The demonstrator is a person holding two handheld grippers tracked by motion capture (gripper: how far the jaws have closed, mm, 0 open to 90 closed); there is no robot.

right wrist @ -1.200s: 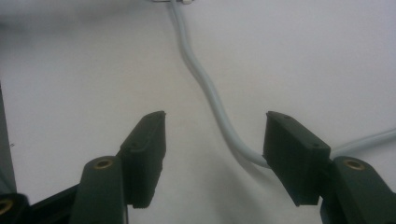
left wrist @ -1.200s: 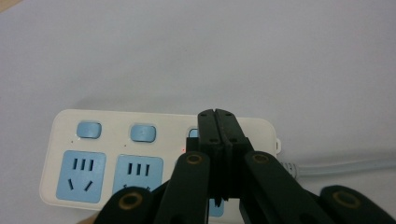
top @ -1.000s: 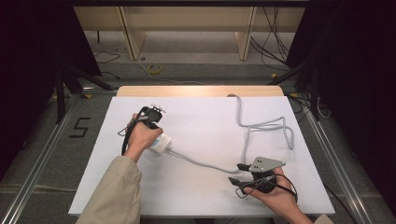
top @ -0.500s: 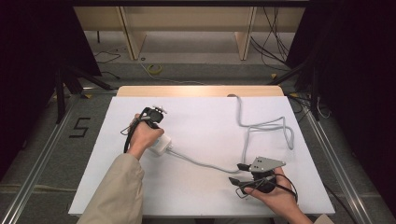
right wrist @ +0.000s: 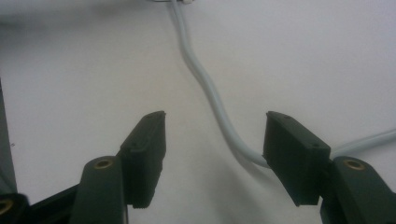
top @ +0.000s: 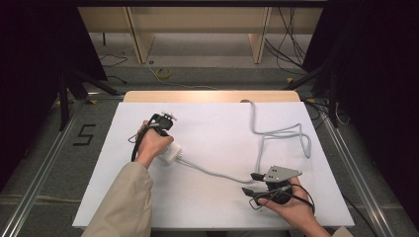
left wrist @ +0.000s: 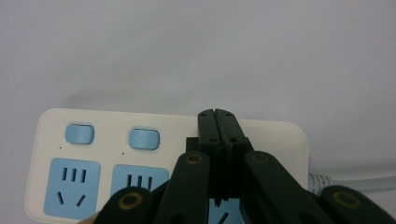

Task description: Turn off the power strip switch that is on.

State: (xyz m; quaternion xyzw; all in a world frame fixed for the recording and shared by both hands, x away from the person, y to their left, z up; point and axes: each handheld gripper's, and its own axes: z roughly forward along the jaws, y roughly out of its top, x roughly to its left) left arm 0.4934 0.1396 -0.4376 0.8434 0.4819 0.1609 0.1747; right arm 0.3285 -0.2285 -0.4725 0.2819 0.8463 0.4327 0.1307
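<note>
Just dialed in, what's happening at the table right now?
A person works at a white table with a gripper in each hand. The left gripper is shut, its closed tips over a white power strip with blue switches and sockets. The right gripper is open, the strip's grey cord running between its jaws but not clamped. Nothing shows plugged into the visible sockets.
</note>
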